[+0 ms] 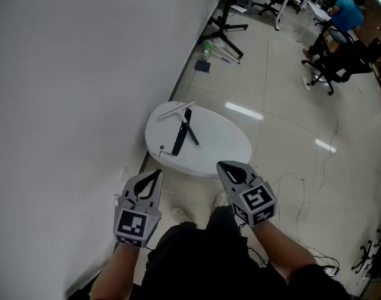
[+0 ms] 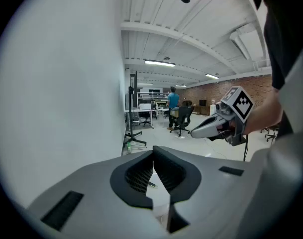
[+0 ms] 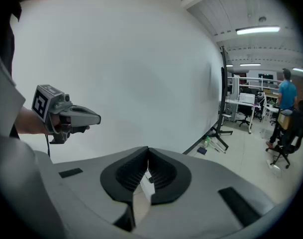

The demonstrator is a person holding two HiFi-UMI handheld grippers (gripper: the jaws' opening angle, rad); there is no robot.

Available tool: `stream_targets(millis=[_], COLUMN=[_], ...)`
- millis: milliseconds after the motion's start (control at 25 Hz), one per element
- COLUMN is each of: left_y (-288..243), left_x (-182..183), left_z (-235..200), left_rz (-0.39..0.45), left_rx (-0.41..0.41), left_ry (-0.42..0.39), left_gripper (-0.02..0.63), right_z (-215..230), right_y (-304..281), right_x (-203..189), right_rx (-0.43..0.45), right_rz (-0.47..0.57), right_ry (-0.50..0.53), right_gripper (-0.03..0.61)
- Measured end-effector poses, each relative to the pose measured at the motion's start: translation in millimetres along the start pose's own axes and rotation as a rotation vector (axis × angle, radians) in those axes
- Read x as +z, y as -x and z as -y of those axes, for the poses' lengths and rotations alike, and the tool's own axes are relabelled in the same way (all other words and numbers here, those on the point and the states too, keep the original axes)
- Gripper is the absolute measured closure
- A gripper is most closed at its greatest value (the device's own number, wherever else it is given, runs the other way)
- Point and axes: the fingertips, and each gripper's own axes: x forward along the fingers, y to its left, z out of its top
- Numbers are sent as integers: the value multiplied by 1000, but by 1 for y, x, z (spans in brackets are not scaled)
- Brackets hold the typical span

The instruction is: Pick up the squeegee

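Left tool [image 1: 157, 174] is held by the wall [image 1: 65, 74], jaws pressed together, empty. Squeegee [image 1: 179, 137] is laid on the round table [image 1: 231, 145] ahead, apart from both tools. Right tool [image 1: 221, 165] is likewise pressed together, empty.

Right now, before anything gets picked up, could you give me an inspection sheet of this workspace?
Surface: white round table beside the white wall.
Job's things: squeegee lying flat on the table, untouched.
Clutter: green bottle on the floor by the wall.
Grippers: left gripper and right gripper both shut, empty, short of the table.
Cables: thin cable on the floor right of the table.
Surroundings: office chair, a seated person.
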Motion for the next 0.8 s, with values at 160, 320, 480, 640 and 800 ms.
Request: stream_targets(millis=[160,320,480,640,800], left_y=[-21,-53,-99,-151,-192], left_x=[-5,-22,-46,-81,-120], left_z=[-14,-26,-42,-61,-73], left_rz=[-23,-59,-102,-146,-214], left_rx=[1,-16,1,6,26], left_ry=[42,53,111,148,221], left_gripper=[611,611,611,611,611], right_z=[2,9,29,65,107], right_y=[-36,-83,-146,-226,-305], right_x=[-3,-15,-40,-79,-128], right_rx=[16,43,55,43,13], right_rz=[-21,-47,-90,-137,-197], right_ry=[0,-23,-46,-39,-48], right_gripper=[558,534,463,402,383])
